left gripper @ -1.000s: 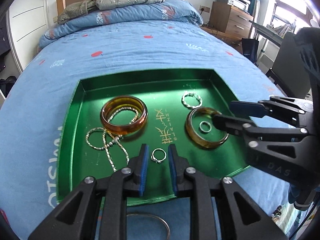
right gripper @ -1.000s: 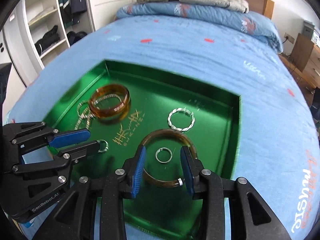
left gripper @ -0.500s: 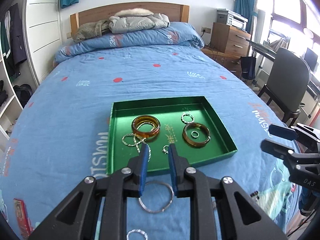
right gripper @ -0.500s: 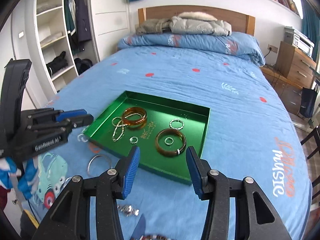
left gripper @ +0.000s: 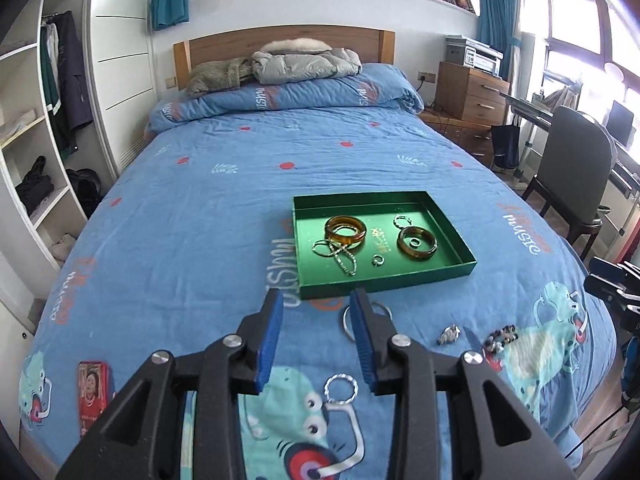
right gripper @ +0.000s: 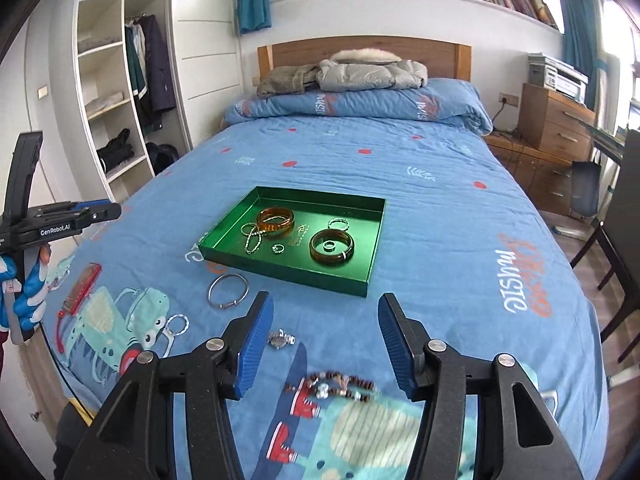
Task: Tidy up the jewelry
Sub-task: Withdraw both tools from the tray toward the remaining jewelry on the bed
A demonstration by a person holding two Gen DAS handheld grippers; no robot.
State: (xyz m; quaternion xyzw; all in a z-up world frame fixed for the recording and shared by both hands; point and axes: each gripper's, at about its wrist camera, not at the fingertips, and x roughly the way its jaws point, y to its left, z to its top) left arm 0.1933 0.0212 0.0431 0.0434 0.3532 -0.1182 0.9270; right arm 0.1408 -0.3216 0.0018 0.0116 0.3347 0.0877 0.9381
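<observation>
A green tray lies on the blue bedspread and holds two amber bangles, a silver chain, a twisted silver ring and two small rings. On the bedspread in front of the tray lie a silver bangle, a twisted silver ring, a small silver piece and a bead bracelet. My left gripper is open and empty, well back from the tray. My right gripper is wide open and empty above the bead bracelet.
A red card lies at the bed's near left corner. Pillows and coats are piled at the headboard. A wardrobe stands left of the bed; a chair and a wooden nightstand stand right.
Both grippers have pulled far back from the tray and up; the loose jewelry in front of the tray has come into view. Both have opened wider. The small rings lie in the tray.
</observation>
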